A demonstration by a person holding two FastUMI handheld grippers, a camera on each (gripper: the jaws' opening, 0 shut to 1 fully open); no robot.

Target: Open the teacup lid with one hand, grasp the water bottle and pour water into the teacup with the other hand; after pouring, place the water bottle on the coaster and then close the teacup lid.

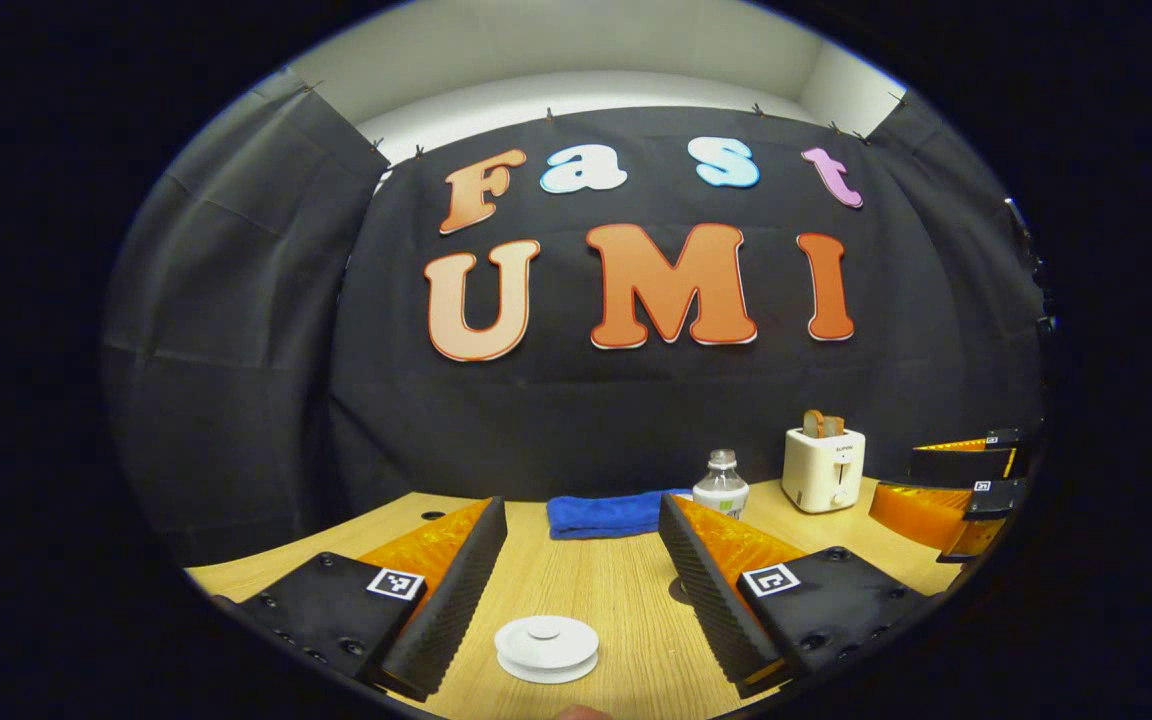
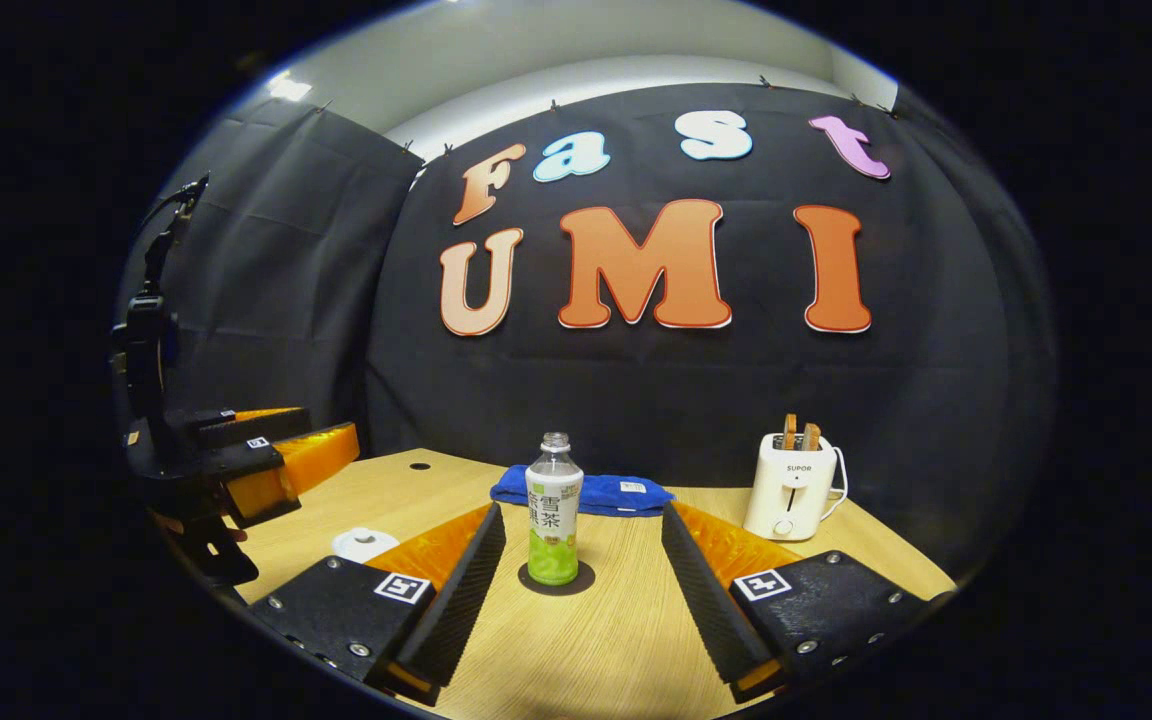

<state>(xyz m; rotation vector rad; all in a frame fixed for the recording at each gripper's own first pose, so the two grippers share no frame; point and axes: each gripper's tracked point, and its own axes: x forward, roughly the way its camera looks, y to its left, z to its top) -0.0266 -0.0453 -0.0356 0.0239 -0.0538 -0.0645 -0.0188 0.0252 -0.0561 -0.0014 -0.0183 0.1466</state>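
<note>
above teacup lid, left gripper agape

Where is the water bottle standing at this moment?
In the right gripper view, the water bottle stands upright on a dark coaster on the table, between the open right gripper's fingers, before the blue cloth.

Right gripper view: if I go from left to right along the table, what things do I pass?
Other gripper → white teacup lid → water bottle on its dark coaster → white toaster.
</note>
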